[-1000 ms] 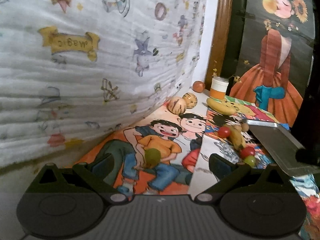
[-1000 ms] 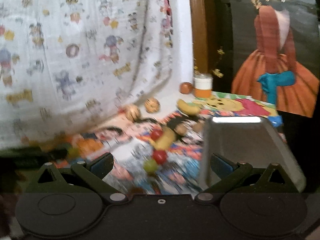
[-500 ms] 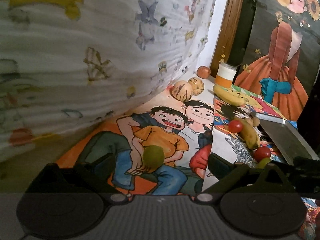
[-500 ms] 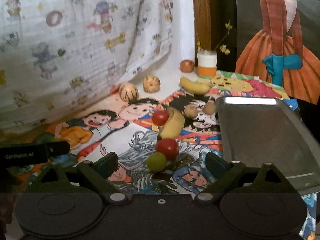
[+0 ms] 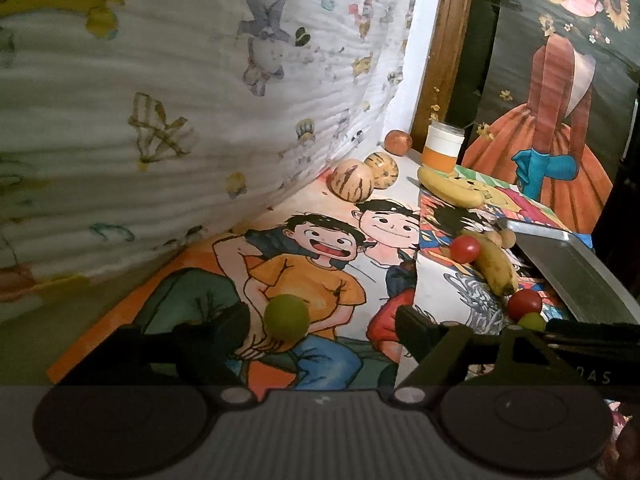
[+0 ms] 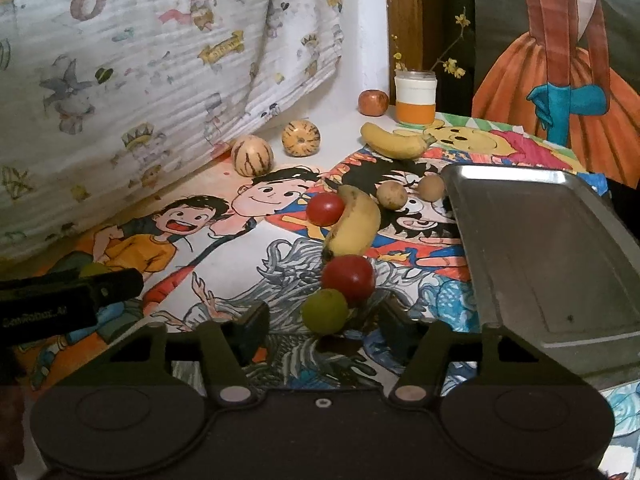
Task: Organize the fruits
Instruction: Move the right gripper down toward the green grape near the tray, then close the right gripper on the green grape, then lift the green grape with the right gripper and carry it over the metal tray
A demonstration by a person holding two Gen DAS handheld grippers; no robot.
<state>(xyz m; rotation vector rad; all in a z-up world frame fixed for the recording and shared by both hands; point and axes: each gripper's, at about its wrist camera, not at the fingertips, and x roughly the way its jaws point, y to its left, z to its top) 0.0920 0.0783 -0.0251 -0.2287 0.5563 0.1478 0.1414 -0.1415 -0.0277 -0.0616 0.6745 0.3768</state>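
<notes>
Bench [image 6: 280,248] carries loose fruit. Tray [image 6: 540,248] sits at right — two small round fruits [image 6: 392,195] just left of its far corner. Banana [image 6: 354,222] lies between two tomatoes [image 6: 348,278]; a lime [image 6: 324,311] touches the nearer one. Behind: second banana [image 6: 392,142], jar [image 6: 415,98], two melons [image 6: 252,156] against the cloth [image 6: 160,60].

Behind your work surface you have a white cloth [image 6: 168,52] printed with small cartoon figures, hanging in folds on the left. A brown wooden post [image 6: 404,12] stands in the far corner against a white wall [image 6: 366,40]. To the right, a dark painting [image 6: 568,48] shows an orange dress. The light is dim.
</notes>
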